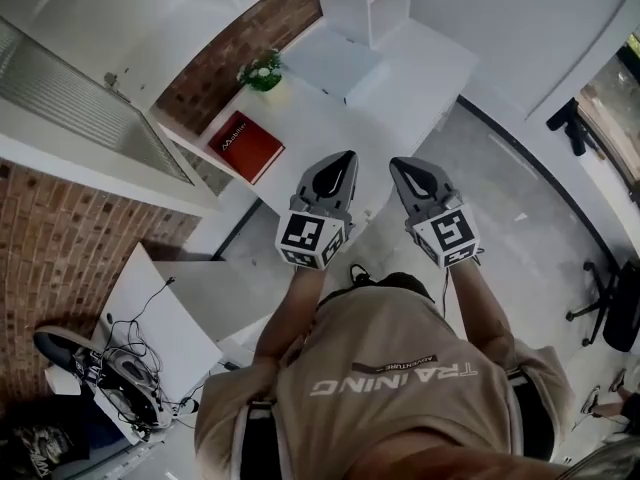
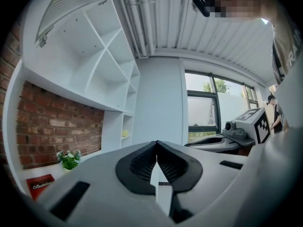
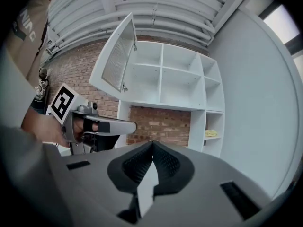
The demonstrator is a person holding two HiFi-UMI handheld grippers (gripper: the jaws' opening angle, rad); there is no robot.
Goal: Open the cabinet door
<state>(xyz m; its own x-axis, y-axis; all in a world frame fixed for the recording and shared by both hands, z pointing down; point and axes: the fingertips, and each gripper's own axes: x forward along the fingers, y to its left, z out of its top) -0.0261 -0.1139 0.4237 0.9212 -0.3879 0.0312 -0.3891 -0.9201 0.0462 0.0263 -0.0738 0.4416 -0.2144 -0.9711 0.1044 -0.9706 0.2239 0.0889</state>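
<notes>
Already cabinet door [image 3: 118, 56] swung upward, white, ribbed; left claw [image 2: 156, 144], right claw [image 3: 152, 144] closed, empty.

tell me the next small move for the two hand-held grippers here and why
Probably nothing more than lowering both to rest. The cabinet door already stands swung up and open, with the white shelves showing behind it. The left hand-held gripper and right hand-held gripper are both shut, empty and apart from it.

Book [image 1: 246, 146] beside plant [image 1: 263, 71] on counter [image 1: 322, 118], below cabinet door [image 1: 85, 108].
</notes>
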